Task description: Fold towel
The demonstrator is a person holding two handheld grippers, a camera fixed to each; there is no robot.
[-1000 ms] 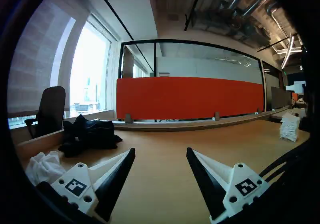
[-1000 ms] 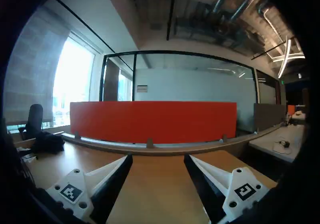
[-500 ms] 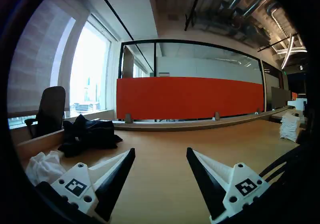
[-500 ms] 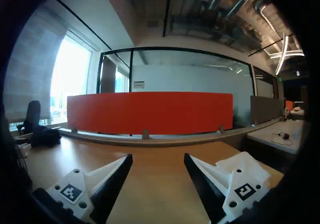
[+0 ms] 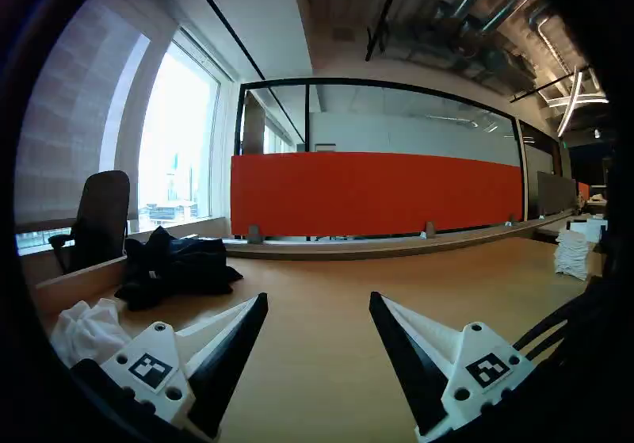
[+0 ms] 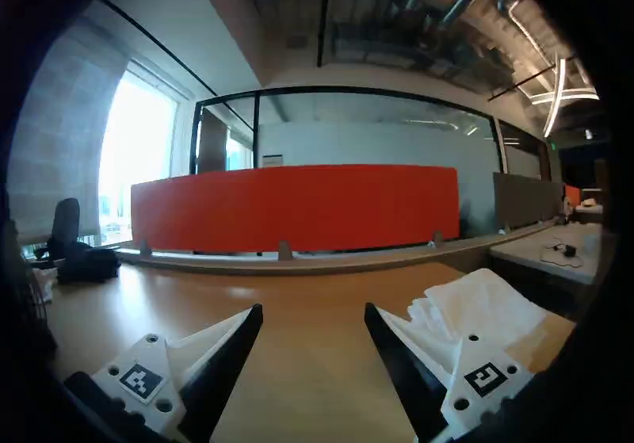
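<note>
A stack of folded white towels [image 6: 479, 304] lies on the wooden table [image 6: 309, 340] just right of my right gripper [image 6: 314, 318], which stands open with nothing between its fingers. The same stack [image 5: 572, 253] sits at the far right in the left gripper view. A crumpled white towel [image 5: 89, 330] lies at the table's left, just left of my left gripper [image 5: 318, 305], which is open and holds nothing, low over the table [image 5: 317, 316].
A heap of black cloth [image 5: 174, 265] lies at the table's back left, near a black office chair [image 5: 99, 219]. An orange divider panel [image 5: 372, 193] runs along the table's far edge. A second desk [image 6: 555, 257] stands to the right.
The right gripper has dipped and come up to the stack of folded towels, which has come into its view and grown larger. The left gripper has stayed still.
</note>
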